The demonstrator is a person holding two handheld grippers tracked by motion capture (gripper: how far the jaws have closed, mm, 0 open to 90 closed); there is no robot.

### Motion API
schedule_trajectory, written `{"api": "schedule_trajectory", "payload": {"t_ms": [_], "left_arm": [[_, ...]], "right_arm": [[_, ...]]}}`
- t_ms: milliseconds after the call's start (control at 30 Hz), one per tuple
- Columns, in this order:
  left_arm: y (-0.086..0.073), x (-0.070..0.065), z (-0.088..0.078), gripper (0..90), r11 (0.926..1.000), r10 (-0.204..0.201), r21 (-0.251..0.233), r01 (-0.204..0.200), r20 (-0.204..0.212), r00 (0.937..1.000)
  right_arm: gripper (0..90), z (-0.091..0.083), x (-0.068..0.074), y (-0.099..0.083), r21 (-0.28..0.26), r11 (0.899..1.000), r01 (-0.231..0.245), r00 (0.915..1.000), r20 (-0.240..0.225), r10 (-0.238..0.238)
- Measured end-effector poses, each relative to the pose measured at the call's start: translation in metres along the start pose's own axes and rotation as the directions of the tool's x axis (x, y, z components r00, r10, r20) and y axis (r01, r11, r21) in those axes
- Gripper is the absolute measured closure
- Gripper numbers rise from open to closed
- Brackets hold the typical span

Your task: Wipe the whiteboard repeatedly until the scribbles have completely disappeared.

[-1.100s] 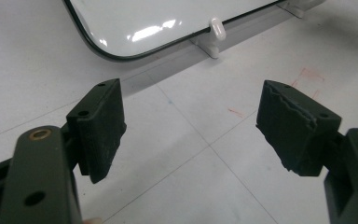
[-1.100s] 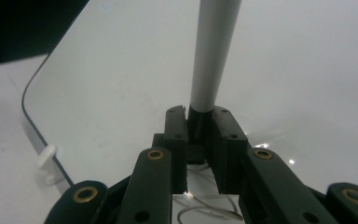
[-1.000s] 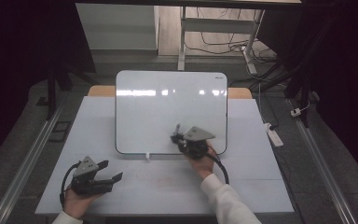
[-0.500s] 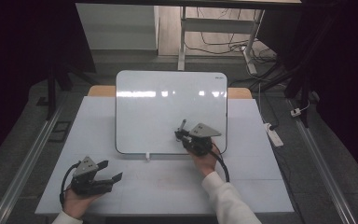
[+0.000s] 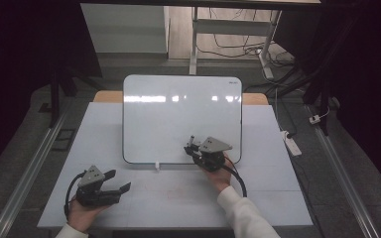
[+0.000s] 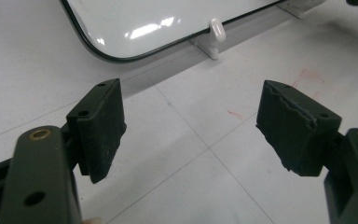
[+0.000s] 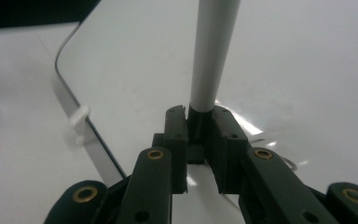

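Observation:
A white board [image 5: 178,119] with a dark rim lies propped on the white table [image 5: 278,198], its lower edge on small white feet [image 5: 157,166]. My right gripper [image 5: 192,146] hovers over the board's lower right part, shut on a pen. In the right gripper view the pen's grey-white barrel [image 7: 212,51] rises from between the pads [image 7: 175,135], with the glossy board [image 7: 298,70] beyond it. My left gripper [image 5: 119,181] rests at the table's front left, open. Between its fingers [image 6: 102,126] lies bare table, with the board's corner [image 6: 158,18] ahead.
Faint red marks [image 6: 307,77] stain the table near the board's white foot [image 6: 216,30]. A power strip [image 5: 290,144] lies on the floor to the right of the table. Desk legs and cables [image 5: 238,44] stand beyond the far edge.
The right gripper has shifted only slightly over the board's lower right part, still gripping the pen. The left gripper has stayed put.

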State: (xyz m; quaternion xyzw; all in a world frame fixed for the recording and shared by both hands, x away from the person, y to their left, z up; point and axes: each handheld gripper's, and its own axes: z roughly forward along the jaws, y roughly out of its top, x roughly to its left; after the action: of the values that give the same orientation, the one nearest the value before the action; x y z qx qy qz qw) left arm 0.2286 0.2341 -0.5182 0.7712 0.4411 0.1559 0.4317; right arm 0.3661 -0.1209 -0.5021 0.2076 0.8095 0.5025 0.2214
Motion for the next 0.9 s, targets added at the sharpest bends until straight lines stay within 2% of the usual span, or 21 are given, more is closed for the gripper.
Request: {"api": "schedule_trajectory", "payload": {"t_ms": [33, 67, 133, 167, 200, 267, 300, 333, 367, 400, 433, 467, 500, 533, 633, 667, 700, 733, 800, 833, 900], "left_arm": [[0.0, 0.0, -0.001, 24.2, 1.0, 0.001, -0.001, -0.001, 0.001, 1.0], [-0.001, 0.0, -0.001, 24.2, 1.0, -0.002, -0.003, 0.002, -0.002, 1.0], [-0.001, 0.0, -0.002, 24.2, 1.0, -0.005, -0.006, 0.005, -0.001, 1.0], [-0.001, 0.001, -0.002, 24.2, 1.0, -0.007, -0.006, 0.007, -0.002, 1.0], [-0.001, 0.001, -0.001, 24.2, 1.0, -0.006, -0.005, 0.006, -0.001, 1.0], [0.0, 0.001, 0.0, 24.2, 1.0, -0.004, 0.001, 0.004, 0.002, 1.0], [0.0, 0.001, 0.001, 24.2, 1.0, -0.002, 0.003, 0.002, 0.002, 1.0], [0.0, 0.0, 0.0, 24.2, 1.0, 0.0, 0.002, 0.0, 0.002, 1.0], [0.0, 0.0, 0.0, 24.2, 1.0, 0.002, 0.001, -0.002, 0.001, 1.0], [-0.001, 0.0, -0.001, 24.2, 1.0, 0.001, -0.001, -0.001, 0.002, 1.0], [-0.001, 0.0, -0.001, 24.2, 1.0, -0.001, -0.003, 0.001, -0.001, 1.0], [-0.001, 0.0, -0.002, 24.2, 1.0, -0.004, -0.005, 0.004, -0.002, 1.0], [-0.001, 0.0, -0.002, 24.2, 1.0, -0.005, -0.005, 0.005, -0.001, 1.0], [-0.001, 0.001, -0.001, 24.2, 1.0, -0.005, -0.003, 0.005, -0.001, 1.0], [0.0, 0.001, 0.001, 24.2, 1.0, -0.006, 0.003, 0.006, 0.005, 1.0], [0.0, 0.0, 0.001, 24.2, 1.0, -0.005, 0.002, 0.005, 0.003, 1.0], [0.0, 0.0, 0.0, 24.1, 1.0, -0.003, -0.001, 0.003, 0.003, 1.0], [0.0, -0.001, -0.001, 24.2, 1.0, -0.001, -0.001, 0.001, 0.002, 1.0], [-0.001, -0.001, -0.002, 24.2, 1.0, -0.004, -0.005, 0.004, 0.0, 1.0], [0.0, 0.0, -0.001, 24.2, 0.9999, -0.008, -0.006, 0.008, 0.001, 1.0], [0.0, 0.0, 0.0, 24.2, 1.0, -0.006, -0.003, 0.006, 0.002, 1.0]], "right_arm": [[77.5, -0.001, -0.005, 0.001, -0.012, 1.0, -0.022, 0.9997, 0.01, 0.022], [77.5, -0.005, -0.013, 0.001, -0.044, 0.997, -0.059, 0.9972, 0.044, 0.061], [77.6, -0.014, -0.028, 0.003, -0.099, 0.988, -0.121, 0.9845, 0.115, 0.132], [77.5, -0.015, -0.03, 0.002, -0.102, 0.986, -0.133, 0.9829, 0.113, 0.145], [77.5, -0.014, -0.027, 0.002, -0.091, 0.988, -0.124, 0.9849, 0.11, 0.133], [77.6, -0.007, -0.013, 0.0, -0.032, 0.997, -0.074, 0.9969, 0.026, 0.075], [77.5, -0.004, -0.006, -0.002, -0.001, 0.999, -0.041, 0.9991, -0.014, 0.041], [77.5, -0.004, -0.002, -0.002, 0.016, 1.0, -0.006, 0.9999, -0.015, 0.006], [77.5, -0.005, -0.005, -0.001, 0.017, 1.0, -0.008, 0.9999, -0.012, 0.008], [77.5, -0.008, -0.012, 0.0, -0.01, 0.999, -0.038, 0.9991, 0.017, 0.038], [77.6, -0.013, -0.021, 0.001, -0.04, 0.996, -0.08, 0.9946, 0.063, 0.082], [77.5, -0.016, -0.028, 0.0, -0.068, 0.991, -0.116, 0.9886, 0.088, 0.122], [77.6, -0.018, -0.03, -0.001, -0.078, 0.986, -0.145, 0.9848, 0.085, 0.151], [77.6, -0.017, -0.027, -0.001, -0.072, 0.988, -0.138, 0.9862, 0.082, 0.144], [77.5, -0.004, -0.001, -0.006, -0.003, 0.999, -0.052, 0.9984, -0.02, 0.052], [77.5, -0.003, 0.003, -0.006, 0.007, 1.0, -0.011, 0.9999, -0.002, 0.011], [77.5, -0.003, 0.001, -0.005, -0.001, 1.0, -0.016, 0.9999, 0.002, 0.016], [77.5, -0.005, -0.005, -0.004, -0.031, 0.998, -0.052, 0.9984, 0.022, 0.053], [77.5, -0.01, -0.015, -0.002, -0.076, 0.991, -0.11, 0.9892, 0.089, 0.117], [77.5, -0.009, -0.016, -0.001, -0.079, 0.989, -0.125, 0.9877, 0.085, 0.131], [77.5, -0.003, -0.004, -0.001, -0.038, 0.995, -0.091, 0.9953, 0.031, 0.092]]}}
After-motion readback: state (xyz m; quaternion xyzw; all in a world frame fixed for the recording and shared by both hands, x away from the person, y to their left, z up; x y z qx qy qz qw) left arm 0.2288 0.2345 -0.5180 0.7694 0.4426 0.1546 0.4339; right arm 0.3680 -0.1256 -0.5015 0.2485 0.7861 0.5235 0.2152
